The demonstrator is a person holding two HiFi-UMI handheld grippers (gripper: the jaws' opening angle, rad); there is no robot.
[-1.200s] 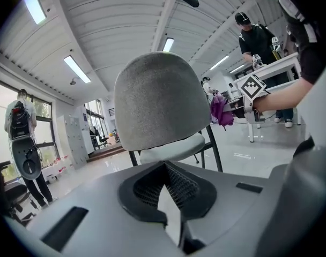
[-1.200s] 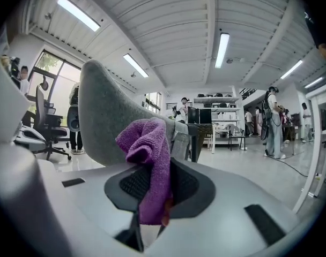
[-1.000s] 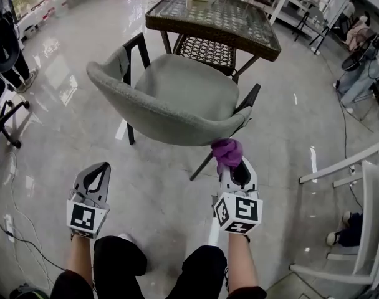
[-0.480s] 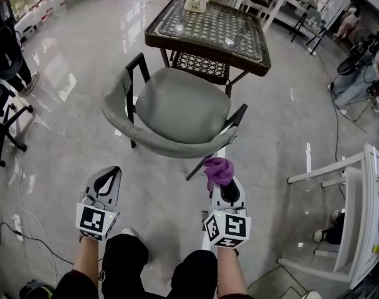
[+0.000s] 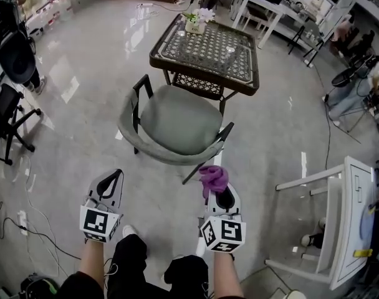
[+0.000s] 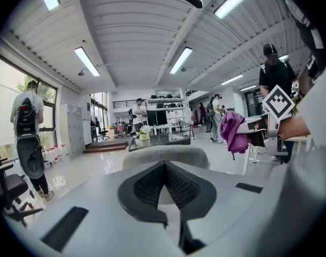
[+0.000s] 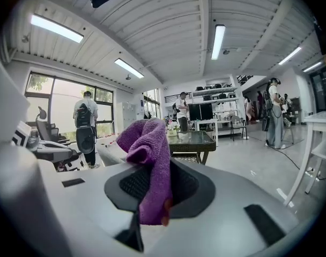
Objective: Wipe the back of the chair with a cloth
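Receding toward the frame's centre since a second ago, the chair (image 5: 177, 120) is now standing apart from both grippers. Wiping is looking paused. The right gripper (image 5: 218, 190), at lower centre, is clamping the purple cloth (image 5: 213, 178) and needing to reach the chair's curved back. The left gripper (image 5: 111, 180), at lower left, is sitting closed on nothing.

Bare floor (image 5: 158, 195) between chair (image 5: 177, 120) back and left gripper (image 5: 111, 179), right gripper (image 5: 218, 190): open lane, nothing standing in it. Curved back rim faces person; cloth (image 5: 213, 176) at right gripper tip near rim, not touching. Black armrests (image 5: 138, 95) bound chair flanks. Wicker table (image 5: 205, 48) just behind chair blocks far side. Office chair (image 5: 5, 114) and floor cables (image 5: 24, 232) left, white table (image 5: 336, 220) right: well apart from lane.
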